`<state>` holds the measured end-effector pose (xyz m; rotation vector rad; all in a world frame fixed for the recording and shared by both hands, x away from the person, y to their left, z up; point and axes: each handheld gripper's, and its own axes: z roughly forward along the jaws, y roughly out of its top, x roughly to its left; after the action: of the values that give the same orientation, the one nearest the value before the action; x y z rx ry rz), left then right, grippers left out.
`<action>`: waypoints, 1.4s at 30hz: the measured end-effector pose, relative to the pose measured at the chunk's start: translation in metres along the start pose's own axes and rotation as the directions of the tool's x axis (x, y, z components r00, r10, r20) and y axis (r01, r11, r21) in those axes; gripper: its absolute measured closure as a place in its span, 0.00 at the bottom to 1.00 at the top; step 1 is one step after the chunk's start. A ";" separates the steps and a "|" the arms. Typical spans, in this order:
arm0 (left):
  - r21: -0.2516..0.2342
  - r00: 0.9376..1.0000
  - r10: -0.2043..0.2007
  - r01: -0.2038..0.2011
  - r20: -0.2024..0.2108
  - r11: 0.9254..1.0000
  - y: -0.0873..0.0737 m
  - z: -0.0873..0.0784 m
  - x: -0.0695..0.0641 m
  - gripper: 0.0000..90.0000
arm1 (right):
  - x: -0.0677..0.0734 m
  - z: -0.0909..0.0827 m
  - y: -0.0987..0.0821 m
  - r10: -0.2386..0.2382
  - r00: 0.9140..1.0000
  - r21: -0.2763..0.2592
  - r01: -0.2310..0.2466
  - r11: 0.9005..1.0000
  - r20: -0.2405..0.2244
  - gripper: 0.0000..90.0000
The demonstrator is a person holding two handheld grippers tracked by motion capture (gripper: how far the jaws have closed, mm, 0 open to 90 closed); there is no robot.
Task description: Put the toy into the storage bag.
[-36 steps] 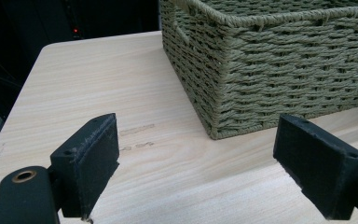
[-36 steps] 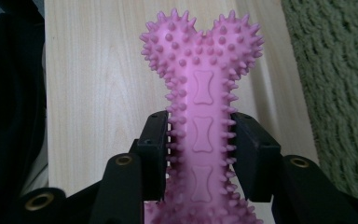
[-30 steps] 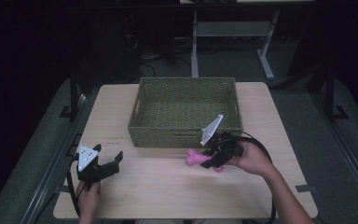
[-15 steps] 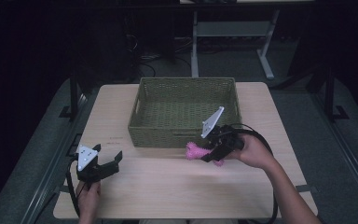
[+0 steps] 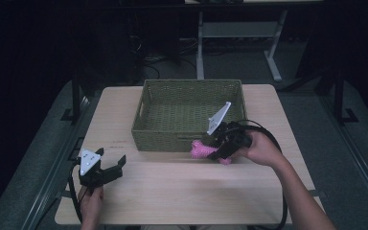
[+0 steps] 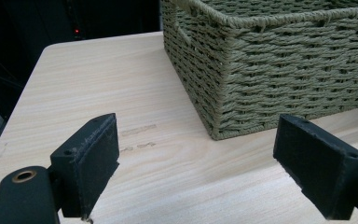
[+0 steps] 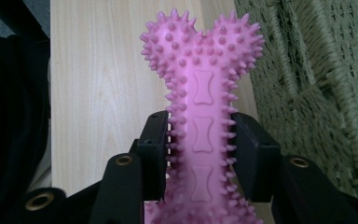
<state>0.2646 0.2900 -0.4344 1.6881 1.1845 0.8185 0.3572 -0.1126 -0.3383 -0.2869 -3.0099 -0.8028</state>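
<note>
- Since a second ago: right tongs point(image 5: 210, 149) carried, with the pink spiked bone toy point(image 5: 200, 150), off the counter point(image 5: 187, 191) and closer to the basket's front wall; left tongs unmoved.
- Far left: left tongs point(image 5: 111, 165) resting low near the counter's front left corner, held in a hand point(image 5: 91, 203), jaws spread wide with bare wood between them and nothing held; seen from its own camera, aimed at the basket's near corner point(image 6: 219, 107).
- Middle: woven green basket point(image 5: 139, 120) standing at the back half of the counter, open-topped, nothing visible inside.
- Right of middle: toy just in front of the basket's front wall, near its right end, probably off the surface; touching the wall or not — cannot tell.
- Right tongs closed on the toy's shaft point(image 7: 200, 135), knobbed end pointing away from the hand, basket weave close beside it.
- Progress, as a judgement: pick-up done, grip looks firm; left to do — lift above the rim, carry over the wall, release inside.
- In the way: the front wall itself, standing higher than the toy; also the trailing black cable looping by the right hand point(image 5: 261, 148).
- Beyond the counter: dark floor, desk legs and cables, well apart.
</note>
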 end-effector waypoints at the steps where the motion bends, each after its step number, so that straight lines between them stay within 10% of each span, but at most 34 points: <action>1: 0.001 1.000 0.000 0.000 0.001 1.000 0.000 0.000 0.000 0.15 | 0.000 -0.001 0.001 0.001 1.000 0.004 -0.001 1.000 0.002 0.65; 42: 0.000 1.000 -0.003 0.003 -0.001 1.000 0.000 0.000 0.001 0.15 | -0.037 -0.038 0.031 0.007 0.999 -0.008 -0.006 1.000 0.045 0.65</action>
<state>0.2648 0.2912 -0.4341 1.6860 1.1869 0.8177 0.3980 -0.1112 -0.2927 -0.3190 -3.0462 -0.8181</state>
